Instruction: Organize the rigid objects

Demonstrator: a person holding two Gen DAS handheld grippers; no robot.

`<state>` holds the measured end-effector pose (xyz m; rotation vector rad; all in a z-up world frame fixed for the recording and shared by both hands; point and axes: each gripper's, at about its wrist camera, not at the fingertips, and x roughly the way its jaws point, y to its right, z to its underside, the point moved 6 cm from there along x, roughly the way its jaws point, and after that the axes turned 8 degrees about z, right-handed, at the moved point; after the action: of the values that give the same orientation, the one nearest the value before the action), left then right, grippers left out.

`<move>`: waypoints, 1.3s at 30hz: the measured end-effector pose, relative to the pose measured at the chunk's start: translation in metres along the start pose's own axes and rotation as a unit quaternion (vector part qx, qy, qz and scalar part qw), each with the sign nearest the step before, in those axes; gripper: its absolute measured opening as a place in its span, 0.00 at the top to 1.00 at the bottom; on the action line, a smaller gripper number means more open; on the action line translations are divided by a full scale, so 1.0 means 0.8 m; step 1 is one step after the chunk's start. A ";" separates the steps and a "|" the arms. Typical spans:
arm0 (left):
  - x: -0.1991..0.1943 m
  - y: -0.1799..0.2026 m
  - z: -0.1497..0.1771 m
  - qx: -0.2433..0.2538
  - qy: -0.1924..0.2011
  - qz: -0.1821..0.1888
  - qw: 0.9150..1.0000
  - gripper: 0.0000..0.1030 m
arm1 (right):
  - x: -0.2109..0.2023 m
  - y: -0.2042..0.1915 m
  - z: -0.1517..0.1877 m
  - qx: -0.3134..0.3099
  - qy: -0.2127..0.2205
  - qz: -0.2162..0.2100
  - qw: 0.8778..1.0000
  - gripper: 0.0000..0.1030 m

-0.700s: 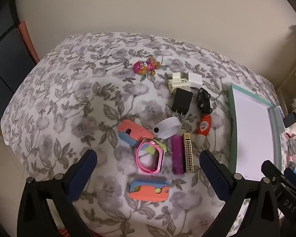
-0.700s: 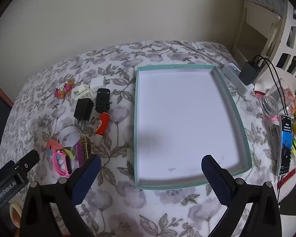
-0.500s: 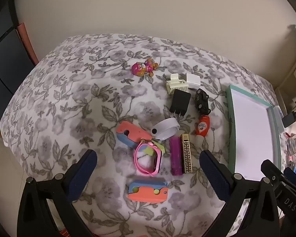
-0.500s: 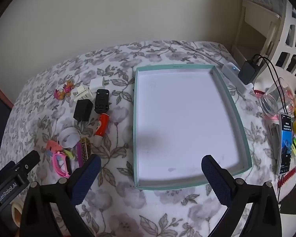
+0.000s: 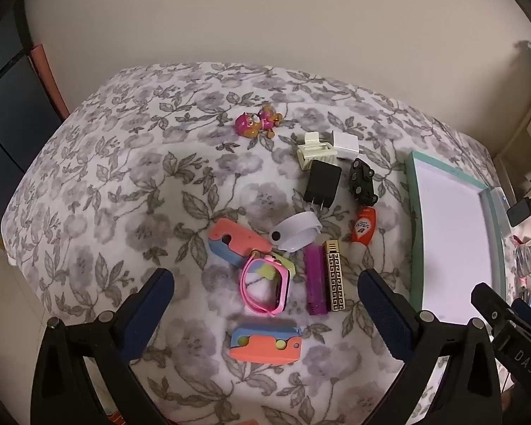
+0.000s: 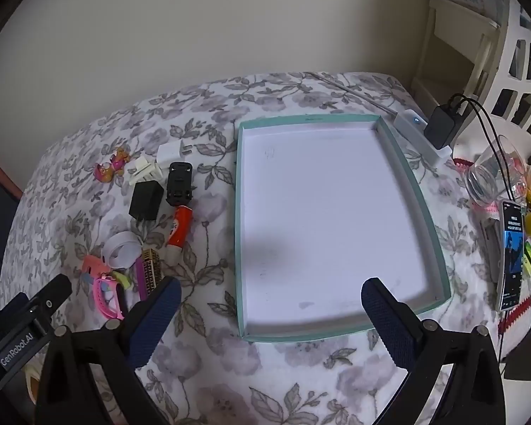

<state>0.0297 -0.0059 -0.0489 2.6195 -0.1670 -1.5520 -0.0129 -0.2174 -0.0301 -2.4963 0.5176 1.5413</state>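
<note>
The teal-rimmed tray (image 6: 412, 177) lies flat on my floral-covered table (image 5: 124, 184), its long axis running away from me, right of the scattered things; only white floor shows inside it. Against the earlier frames it sits slightly nearer the edge of my left view, and the whole cluster has slid a little left and up there, while my right view is almost unchanged.

My left gripper (image 5: 265, 294) hangs spread wide above the near end of the cluster, holding nothing. My right gripper (image 6: 270, 304) is likewise spread and empty, over the tray's near rim.

Between my left fingers lies the orange-and-blue block (image 5: 265, 343), long side across my view. A second orange-and-blue piece (image 5: 235, 239) lies farther off, slanted, touching the pink watch (image 5: 263, 285). The purple bar (image 5: 315, 281) and the gold patterned bar (image 5: 334, 276) lie side by side, both pointing away from me. The white band (image 5: 295, 230) curls beyond them. The black plug (image 5: 322, 184) points its prongs toward me. The black toy car (image 5: 361, 181) and the orange tube (image 5: 363, 228) line up beside the tray's left rim.
</note>
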 end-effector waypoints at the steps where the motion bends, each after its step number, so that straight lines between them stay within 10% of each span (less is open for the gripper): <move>1: -0.001 0.000 0.000 0.001 0.001 -0.001 1.000 0.00 | 0.000 0.000 0.000 0.000 0.000 0.000 1.000 0.00; 39: -0.010 0.006 -0.005 0.017 0.051 -0.019 0.998 0.00 | 0.001 0.000 0.000 -0.001 -0.001 0.001 1.000 0.00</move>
<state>0.0290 -0.0091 -0.0396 2.7368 -0.1381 -1.4347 -0.0124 -0.2174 -0.0304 -2.4956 0.5180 1.5465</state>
